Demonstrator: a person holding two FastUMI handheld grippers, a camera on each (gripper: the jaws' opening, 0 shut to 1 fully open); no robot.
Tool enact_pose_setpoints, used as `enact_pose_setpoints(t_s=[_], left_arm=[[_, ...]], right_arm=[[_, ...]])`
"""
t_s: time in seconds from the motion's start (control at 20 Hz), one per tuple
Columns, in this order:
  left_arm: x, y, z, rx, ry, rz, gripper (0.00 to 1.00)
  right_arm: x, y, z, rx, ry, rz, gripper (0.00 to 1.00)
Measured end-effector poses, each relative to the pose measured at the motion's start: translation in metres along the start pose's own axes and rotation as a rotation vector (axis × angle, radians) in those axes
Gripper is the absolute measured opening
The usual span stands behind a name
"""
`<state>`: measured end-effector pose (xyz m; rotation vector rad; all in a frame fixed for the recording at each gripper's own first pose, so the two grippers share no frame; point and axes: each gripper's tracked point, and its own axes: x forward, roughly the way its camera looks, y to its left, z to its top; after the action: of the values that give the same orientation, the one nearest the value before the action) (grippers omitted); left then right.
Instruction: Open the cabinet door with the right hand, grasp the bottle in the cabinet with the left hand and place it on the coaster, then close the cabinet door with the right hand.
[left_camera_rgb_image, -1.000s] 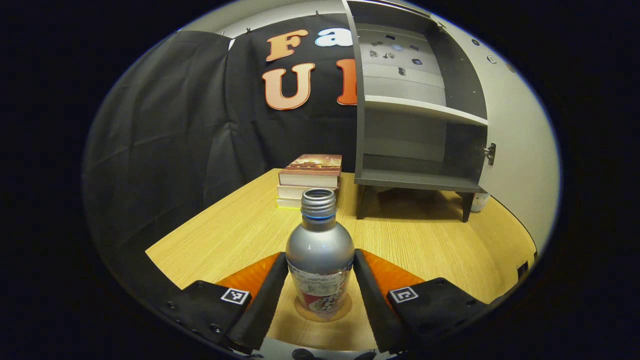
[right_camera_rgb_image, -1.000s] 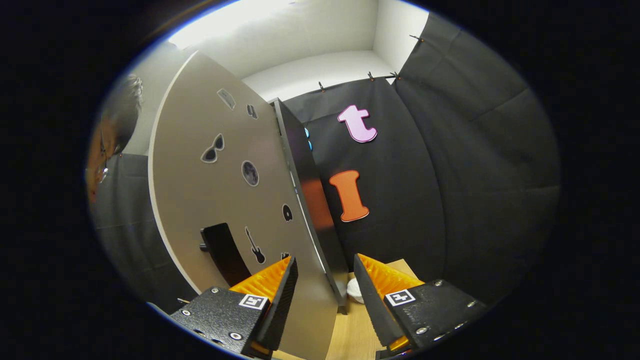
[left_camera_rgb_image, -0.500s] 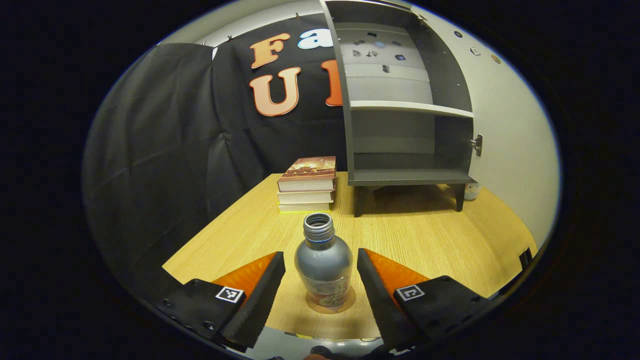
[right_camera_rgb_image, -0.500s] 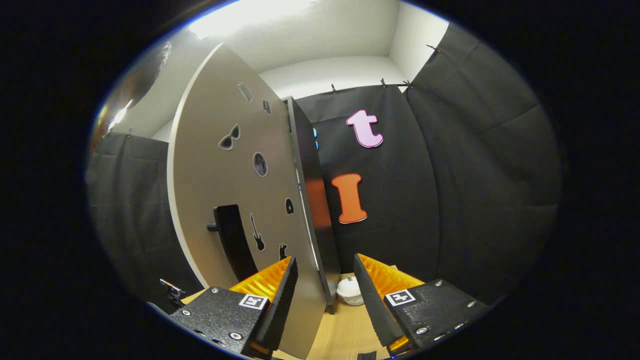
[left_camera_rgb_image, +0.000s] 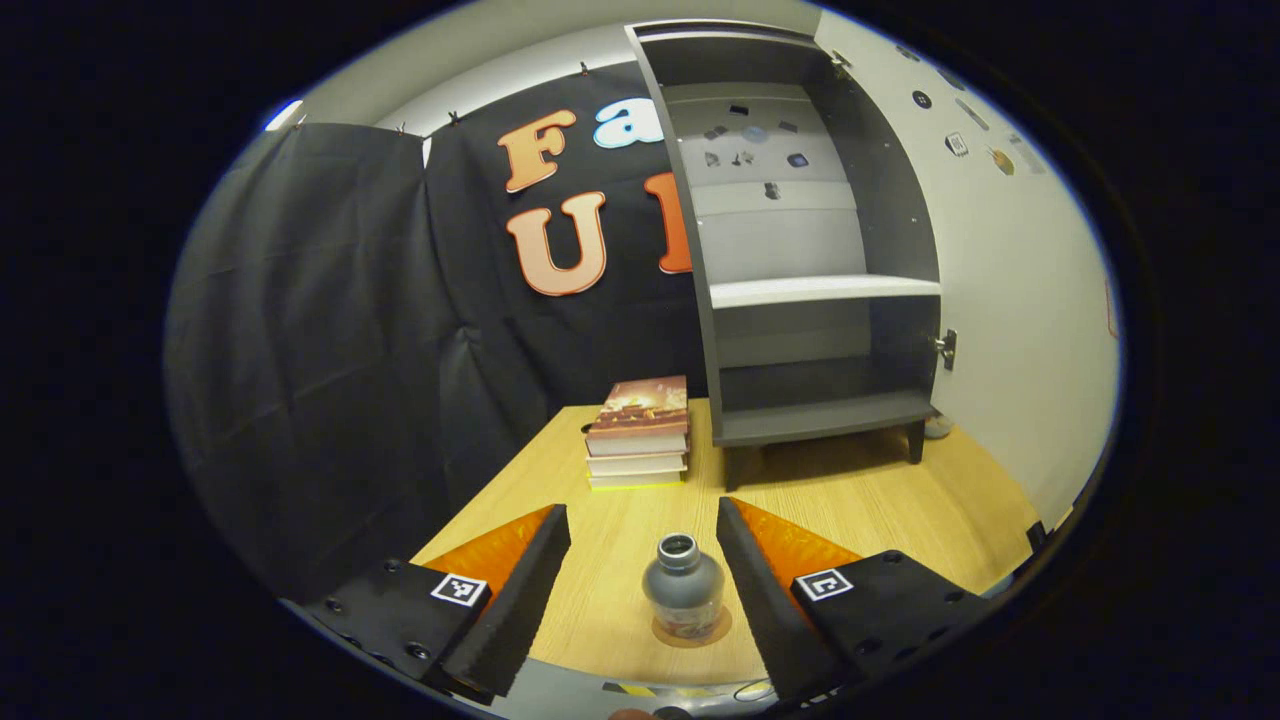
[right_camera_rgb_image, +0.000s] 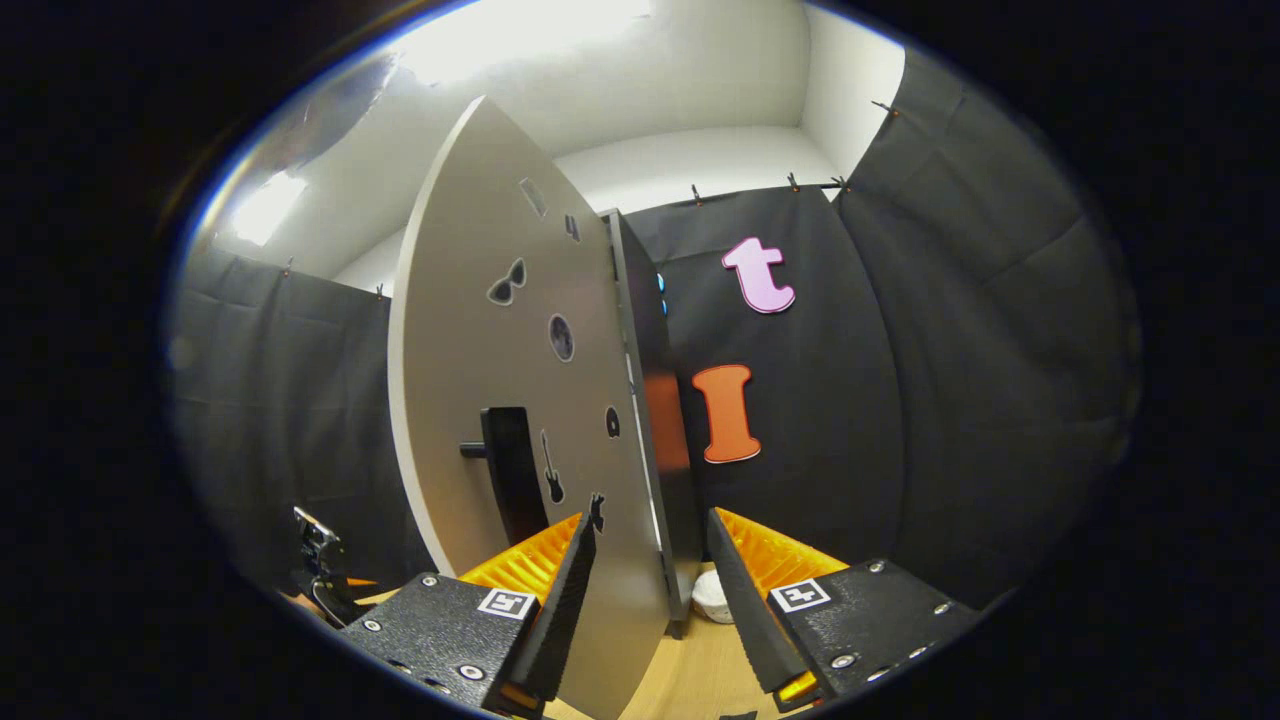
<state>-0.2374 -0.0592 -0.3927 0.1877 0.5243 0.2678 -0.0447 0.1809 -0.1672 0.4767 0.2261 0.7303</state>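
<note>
The silver bottle (left_camera_rgb_image: 683, 596) stands upright and uncapped on the round coaster (left_camera_rgb_image: 697, 633) near the table's front edge. My left gripper (left_camera_rgb_image: 640, 510) is open, and its fingers (left_camera_rgb_image: 520, 590) stand apart from the bottle on either side, above and behind it. The grey cabinet (left_camera_rgb_image: 800, 300) stands open at the back, both shelves bare, its door (left_camera_rgb_image: 1000, 300) swung out to the right. In the right gripper view the door (right_camera_rgb_image: 500, 380) with its black handle (right_camera_rgb_image: 508, 480) is seen edge-on. My right gripper (right_camera_rgb_image: 650, 520) is open and straddles the door's lower edge without pressing on it.
A stack of three books (left_camera_rgb_image: 640, 432) lies left of the cabinet on the wooden table (left_camera_rgb_image: 870, 500). A small white object (right_camera_rgb_image: 712, 597) sits on the table beside the cabinet's foot. Black cloth walls close in the left and back.
My left gripper has let go of the bottle and drawn back and up, leaving it on the coaster. The right gripper has eased back a little along the door's edge.
</note>
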Motion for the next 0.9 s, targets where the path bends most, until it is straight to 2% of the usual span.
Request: enact_pose_setpoints(t_s=[0.25, 0.3, 0.35, 0.4, 0.45, 0.5, 0.55, 0.6, 0.65, 0.9], left_arm=[[0.003, 0.021, 0.055, -0.094, -0.057, 0.038, 0.96], [0.004, 0.022, 0.064, -0.093, -0.063, 0.032, 0.96], [0.006, 0.022, 0.072, -0.092, -0.070, 0.022, 0.96], [0.008, 0.021, 0.081, -0.096, -0.076, 0.012, 0.96], [0.010, 0.022, 0.088, -0.102, -0.082, 0.003, 0.96], [0.012, 0.021, 0.097, -0.106, -0.091, -0.011, 0.96], [0.014, 0.020, 0.106, -0.103, -0.108, -0.030, 0.96], [0.016, 0.020, 0.115, -0.096, -0.125, -0.048, 0.96], [0.019, 0.022, 0.118, -0.093, -0.130, -0.062, 0.96], [0.033, 0.040, 0.142, -0.122, -0.162, -0.118, 0.96]], right_arm=[[-0.006, 0.014, -0.003, 0.030, 0.021, 0.058, 0.71], [-0.008, 0.017, -0.002, 0.031, 0.023, 0.068, 0.80], [-0.008, 0.020, -0.002, 0.030, 0.026, 0.083, 0.71], [-0.010, 0.023, -0.001, 0.025, 0.032, 0.097, 0.80], [-0.012, 0.023, -0.002, 0.019, 0.039, 0.102, 0.69], [-0.011, 0.023, -0.004, 0.018, 0.058, 0.102, 0.69], [-0.010, 0.023, -0.005, 0.024, 0.073, 0.104, 0.78], [-0.010, 0.026, -0.007, 0.030, 0.078, 0.109, 0.78], [-0.012, 0.029, -0.006, 0.037, 0.080, 0.112, 0.68], [-0.014, 0.053, -0.011, 0.026, 0.089, 0.152, 0.67]])
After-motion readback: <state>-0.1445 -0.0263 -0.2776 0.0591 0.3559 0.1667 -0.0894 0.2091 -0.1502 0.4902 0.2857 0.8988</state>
